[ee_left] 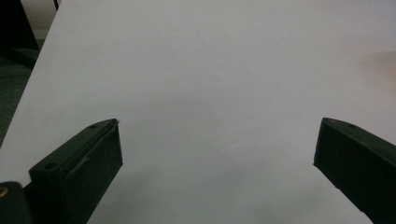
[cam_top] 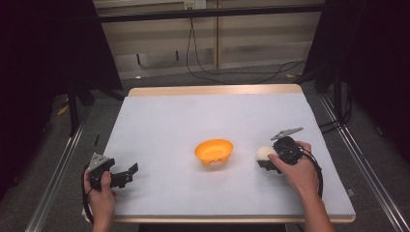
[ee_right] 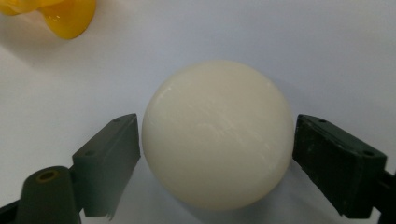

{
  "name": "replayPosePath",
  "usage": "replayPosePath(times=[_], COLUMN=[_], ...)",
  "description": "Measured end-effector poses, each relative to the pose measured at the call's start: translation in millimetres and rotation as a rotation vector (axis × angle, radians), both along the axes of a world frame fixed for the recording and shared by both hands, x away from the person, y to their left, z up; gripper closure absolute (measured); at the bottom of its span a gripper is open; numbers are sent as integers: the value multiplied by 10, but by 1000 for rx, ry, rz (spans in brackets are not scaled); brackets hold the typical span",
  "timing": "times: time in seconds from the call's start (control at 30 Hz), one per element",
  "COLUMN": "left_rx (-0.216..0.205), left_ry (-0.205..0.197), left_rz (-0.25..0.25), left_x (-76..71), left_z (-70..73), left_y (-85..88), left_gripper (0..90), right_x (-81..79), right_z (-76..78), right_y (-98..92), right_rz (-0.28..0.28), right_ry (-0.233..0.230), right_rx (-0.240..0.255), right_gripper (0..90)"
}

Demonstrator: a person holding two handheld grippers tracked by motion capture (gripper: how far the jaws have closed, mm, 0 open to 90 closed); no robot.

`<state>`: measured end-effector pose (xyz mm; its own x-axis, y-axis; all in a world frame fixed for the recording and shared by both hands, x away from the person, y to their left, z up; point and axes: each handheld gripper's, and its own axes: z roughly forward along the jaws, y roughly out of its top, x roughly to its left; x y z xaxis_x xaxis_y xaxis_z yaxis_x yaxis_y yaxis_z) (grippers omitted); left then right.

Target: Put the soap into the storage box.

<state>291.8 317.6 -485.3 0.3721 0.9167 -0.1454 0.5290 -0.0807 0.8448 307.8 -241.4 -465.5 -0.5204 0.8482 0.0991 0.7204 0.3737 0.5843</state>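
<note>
Fingers [ee_right: 109, 158] of the right gripper [ee_right: 215, 158] bracket the cream ball [ee_right: 217, 135], seemingly just touching; left gripper [ee_left: 217, 154] gapes empty. Grasping step; next, squeeze firmly, carry to orange bowl [cam_top: 213, 151].

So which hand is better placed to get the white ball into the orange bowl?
Right. The right gripper already has the white ball between its jaws, beside the orange bowl. The left gripper sits open at the table's near left corner.

No text, label, brand, number or sign can be read anywhere
</note>
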Motion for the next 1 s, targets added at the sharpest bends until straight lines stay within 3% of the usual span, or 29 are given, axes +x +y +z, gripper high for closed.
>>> replayPosePath(times=[0.23,1.0], left_rx=[-13,-9], left_ry=[2,1], left_rz=[7,4], left_x=[1,1], left_z=[-1,0], left_y=[13,10], left_gripper=[8,8], right_x=[-6,38], right_z=[3,-16], right_y=[1,16], right_rz=[-16,-28], right_ry=[3,10], right_rx=[6,17], right_gripper=[232,237])
